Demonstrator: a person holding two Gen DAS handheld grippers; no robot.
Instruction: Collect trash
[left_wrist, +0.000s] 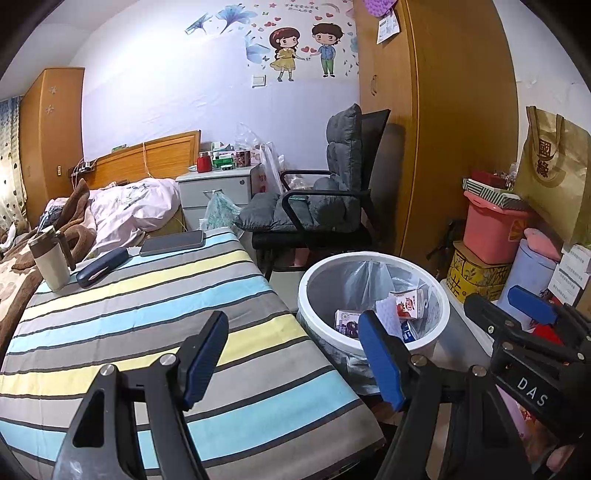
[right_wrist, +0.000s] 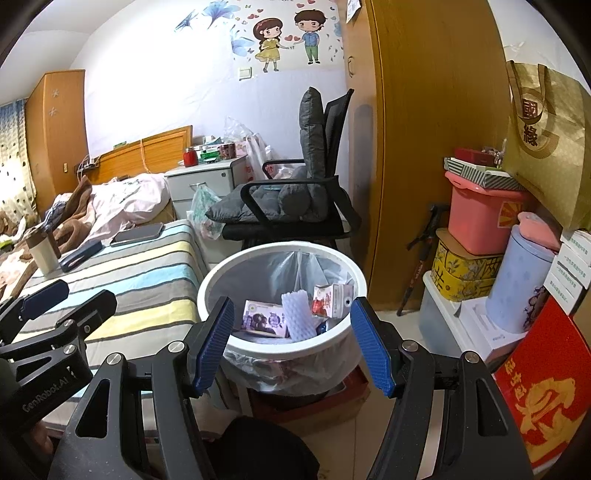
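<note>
A white trash bin (left_wrist: 432, 339) with a clear liner stands on the floor right of the striped table; it also shows in the right wrist view (right_wrist: 221, 277). Inside lie a purple carton (right_wrist: 264, 319), a red and white carton (right_wrist: 328, 299) and a white sponge (right_wrist: 297, 314). My left gripper (left_wrist: 295, 354) is open and empty, over the table's right edge. My right gripper (right_wrist: 291, 343) is open and empty, just in front of the bin. The right gripper also appears in the left wrist view (left_wrist: 517, 306), and the left gripper in the right wrist view (right_wrist: 62, 295).
On the striped table (left_wrist: 147, 325) stand a mug (left_wrist: 50, 258), a dark case (left_wrist: 101, 271) and a phone (left_wrist: 171, 243) at the far end. A grey cushioned chair (left_wrist: 325, 206) is behind the bin. Stacked boxes and a pink tub (left_wrist: 491, 229) crowd the right side.
</note>
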